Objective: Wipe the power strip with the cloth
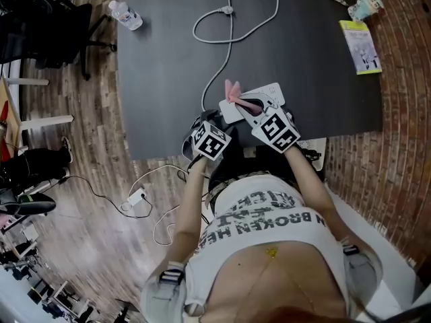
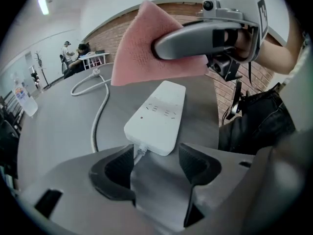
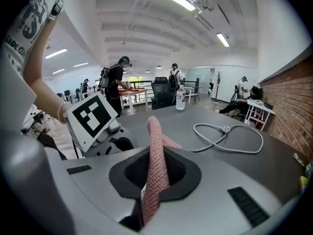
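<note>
Pink cloth [image 3: 155, 170] pinched by right tool [image 2: 162, 48]; left tool [image 2: 156, 168] spread, empty; strip [image 2: 159, 116] at its 12 o'clock on tabletop [image 2: 58, 131].

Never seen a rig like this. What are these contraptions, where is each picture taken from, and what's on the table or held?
There is no robot here. A person holds a two-jaw gripper in each hand, and the patterned cubes are part of the grippers. The head view looks down from a camera on the person's head. The other two views look along each gripper's jaws. On the dark table lie a white power strip with its cable, a water bottle and a booklet. The right gripper is shut on a pink cloth, over the strip. The left gripper is open and empty, at the strip's cable end.
</note>
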The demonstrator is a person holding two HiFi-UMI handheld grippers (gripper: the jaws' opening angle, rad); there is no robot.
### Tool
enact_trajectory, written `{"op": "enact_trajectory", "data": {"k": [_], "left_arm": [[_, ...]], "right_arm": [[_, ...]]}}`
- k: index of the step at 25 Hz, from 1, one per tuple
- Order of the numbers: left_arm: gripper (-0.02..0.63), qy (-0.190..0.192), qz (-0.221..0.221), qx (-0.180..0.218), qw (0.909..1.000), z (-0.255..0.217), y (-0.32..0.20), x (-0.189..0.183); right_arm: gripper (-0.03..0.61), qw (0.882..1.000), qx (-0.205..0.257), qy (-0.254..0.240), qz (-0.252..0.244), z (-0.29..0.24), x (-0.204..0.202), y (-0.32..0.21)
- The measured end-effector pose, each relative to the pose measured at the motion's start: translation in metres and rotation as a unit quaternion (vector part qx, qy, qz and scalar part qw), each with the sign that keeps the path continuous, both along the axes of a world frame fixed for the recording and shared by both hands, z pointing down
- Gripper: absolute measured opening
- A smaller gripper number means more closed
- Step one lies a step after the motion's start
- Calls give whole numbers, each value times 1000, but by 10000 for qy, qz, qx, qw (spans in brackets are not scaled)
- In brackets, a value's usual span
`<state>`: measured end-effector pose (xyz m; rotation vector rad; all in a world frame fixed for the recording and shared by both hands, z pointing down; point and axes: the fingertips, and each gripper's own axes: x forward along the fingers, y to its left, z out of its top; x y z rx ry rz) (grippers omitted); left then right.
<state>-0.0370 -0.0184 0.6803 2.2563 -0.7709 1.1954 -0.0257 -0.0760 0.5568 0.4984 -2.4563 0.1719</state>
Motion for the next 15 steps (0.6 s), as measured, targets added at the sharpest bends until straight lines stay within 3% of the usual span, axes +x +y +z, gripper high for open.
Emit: {"op": "enact_trajectory", "data": {"k": [5,15], "left_arm": [[272,-289,197,-108,9993,13,-4,5],[272,-255,288,-121,9992,16,-8,7]], "right_arm": [[17,9973,-100,433,-581,22,-7,6],[17,9845,-712,873,-1345,64,-26,16]]}}
